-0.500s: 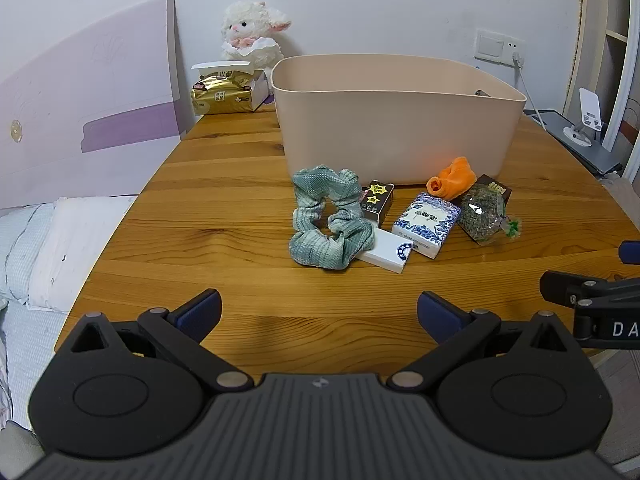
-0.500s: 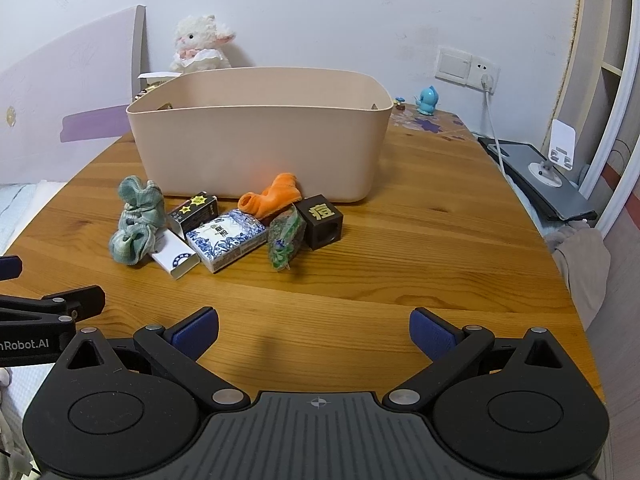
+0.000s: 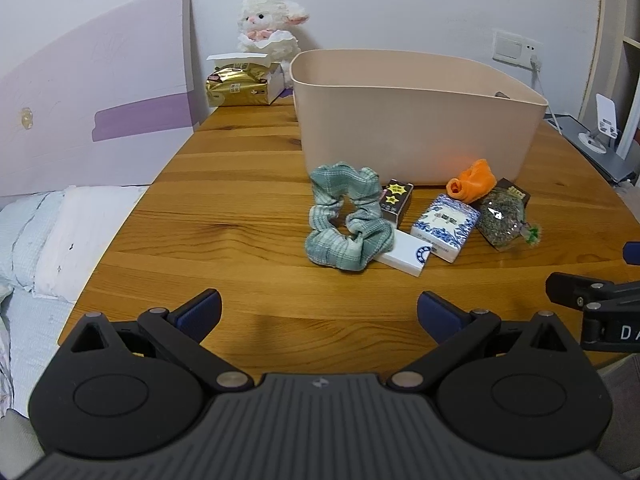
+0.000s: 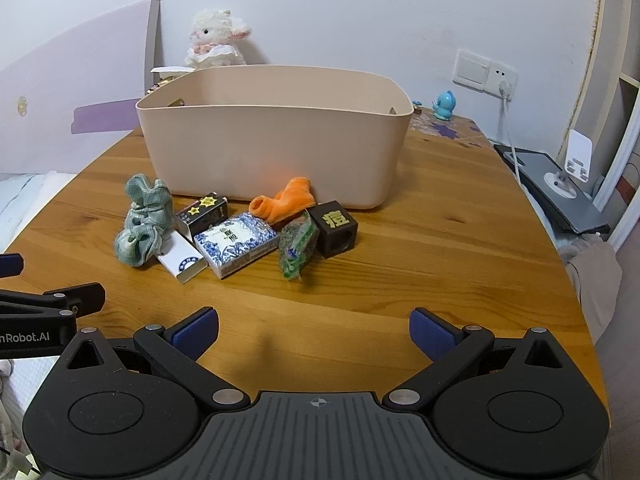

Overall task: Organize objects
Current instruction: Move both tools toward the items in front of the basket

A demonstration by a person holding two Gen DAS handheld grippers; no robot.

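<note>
Nothing moved since the earlier frame; both views matched.

Left wrist: left gripper (image 3: 319, 312) spread wide, empty, over the table's (image 3: 240, 208) near edge. Green scrunchie (image 3: 345, 222) lay mid-table just before the beige bin (image 3: 416, 128), overlapping the white card box (image 3: 408, 254). Probably soft, light; pinch one bunched side.

Right wrist: right gripper (image 4: 314, 330) also spread, empty. Seed packet (image 4: 297, 246) leaned against the dark cube (image 4: 334, 228); looks slippery.
</note>
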